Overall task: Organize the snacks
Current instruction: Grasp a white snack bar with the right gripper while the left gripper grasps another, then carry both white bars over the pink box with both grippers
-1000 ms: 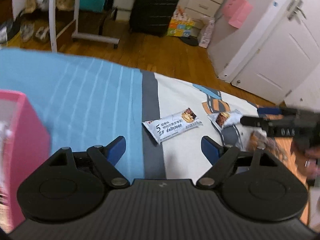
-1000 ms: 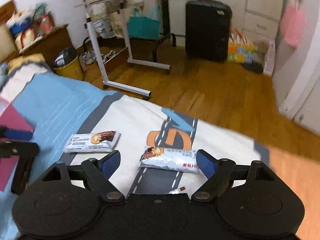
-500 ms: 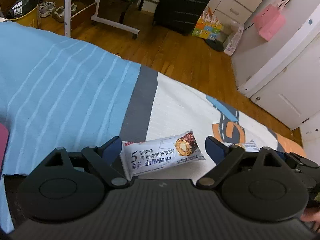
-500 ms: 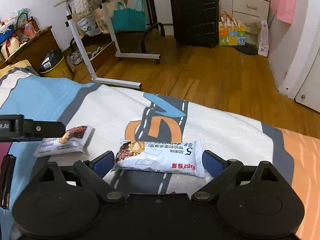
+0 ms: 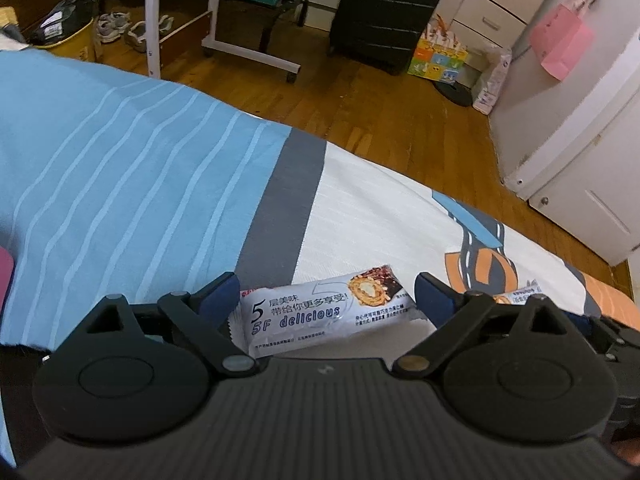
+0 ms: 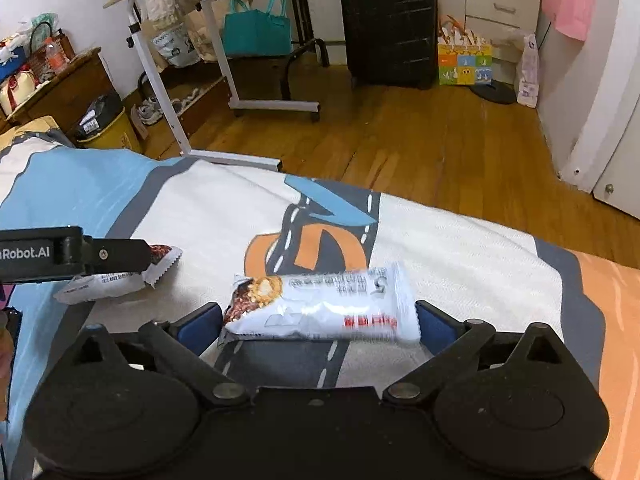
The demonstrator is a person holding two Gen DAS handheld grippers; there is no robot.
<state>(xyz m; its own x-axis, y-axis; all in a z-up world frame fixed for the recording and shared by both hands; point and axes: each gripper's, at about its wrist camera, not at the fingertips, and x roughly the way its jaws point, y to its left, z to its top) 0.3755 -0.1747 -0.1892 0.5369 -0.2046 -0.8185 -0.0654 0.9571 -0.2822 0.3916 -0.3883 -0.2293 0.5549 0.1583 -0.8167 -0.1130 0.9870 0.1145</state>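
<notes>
Two white snack bars lie on the bed. In the left wrist view one bar (image 5: pixel 326 316) marked "5F delicious" lies lengthwise between the fingers of my open left gripper (image 5: pixel 326 294). In the right wrist view the other bar (image 6: pixel 324 308) lies between the fingers of my open right gripper (image 6: pixel 318 320), its ends close to both blue pads. The left gripper's finger (image 6: pixel 80 256) crosses the first bar (image 6: pixel 116 276) at the left of that view. The second bar's end (image 5: pixel 520 294) shows at the right of the left wrist view.
The bed cover (image 5: pixel 120 184) is blue striped, then grey, then white with a road print (image 6: pixel 320 240). A pink box edge (image 5: pixel 6 276) shows at far left. Beyond the bed edge are wooden floor, a black suitcase (image 6: pixel 390 24) and a rolling side table (image 6: pixel 180 80).
Both grippers have moved forward and down onto the bed. Each snack bar now lies between a gripper's open fingers instead of ahead of them. The pink box has slid almost out of view.
</notes>
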